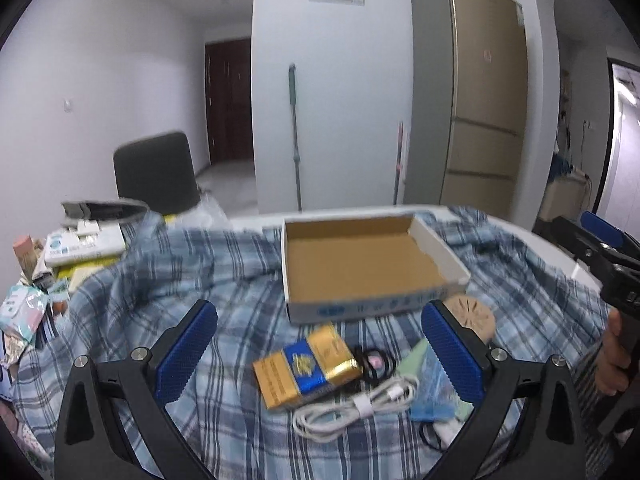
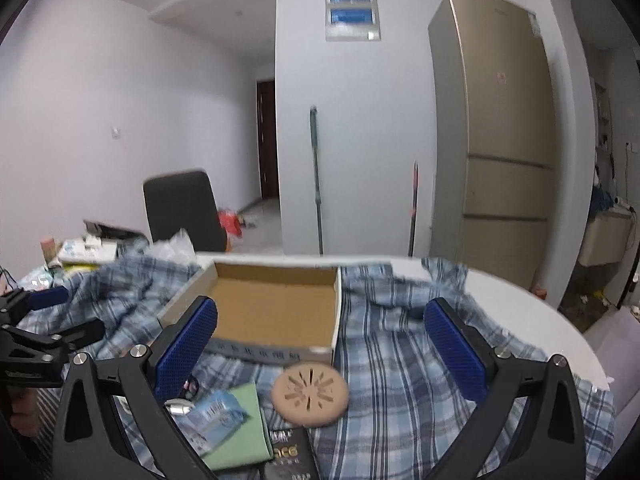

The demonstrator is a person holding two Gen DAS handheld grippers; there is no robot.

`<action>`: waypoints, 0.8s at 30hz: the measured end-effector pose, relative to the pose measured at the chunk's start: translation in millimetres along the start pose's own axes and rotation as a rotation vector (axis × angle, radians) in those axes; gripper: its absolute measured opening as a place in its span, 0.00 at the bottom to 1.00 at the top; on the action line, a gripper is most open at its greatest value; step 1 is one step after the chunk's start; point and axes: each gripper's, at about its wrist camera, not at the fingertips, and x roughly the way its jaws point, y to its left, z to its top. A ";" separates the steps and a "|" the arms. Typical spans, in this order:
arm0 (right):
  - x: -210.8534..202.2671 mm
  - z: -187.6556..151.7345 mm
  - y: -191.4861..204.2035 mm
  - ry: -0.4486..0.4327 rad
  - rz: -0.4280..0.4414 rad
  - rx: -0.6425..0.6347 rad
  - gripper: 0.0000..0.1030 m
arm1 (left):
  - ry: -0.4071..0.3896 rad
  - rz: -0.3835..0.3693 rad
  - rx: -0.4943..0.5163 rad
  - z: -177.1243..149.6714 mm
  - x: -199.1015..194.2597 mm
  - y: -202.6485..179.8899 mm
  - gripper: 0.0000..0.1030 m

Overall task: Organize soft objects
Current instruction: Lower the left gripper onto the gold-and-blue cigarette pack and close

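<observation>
Cardboard box sits empty at 12 o'clock of the left gripper, which is spread wide, holding nothing. From the right gripper, also released, green cloth lies at 7 o'clock; better pinch its edge gently.

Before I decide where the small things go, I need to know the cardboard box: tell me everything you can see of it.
The cardboard box is a shallow open tray with no lid, plain brown inside, white outside, blue print on its near wall. It holds nothing and lies flat on the blue plaid cloth at the table's far side. One corner flap looks loose. A round tan disc lies just before its near wall; whether they touch I cannot tell. Neither gripper touches it.
</observation>
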 end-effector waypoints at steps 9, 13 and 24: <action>26.2 -22.6 -4.1 0.177 0.038 0.005 1.00 | 0.241 -0.095 0.071 -29.7 25.4 1.7 0.85; 27.3 -26.0 -3.5 0.198 0.058 0.001 1.00 | 0.274 -0.083 0.153 -31.1 37.2 -4.8 0.85; 27.9 -29.9 5.3 0.203 0.050 -0.047 1.00 | 0.452 -0.161 -0.023 -7.7 112.9 32.3 0.85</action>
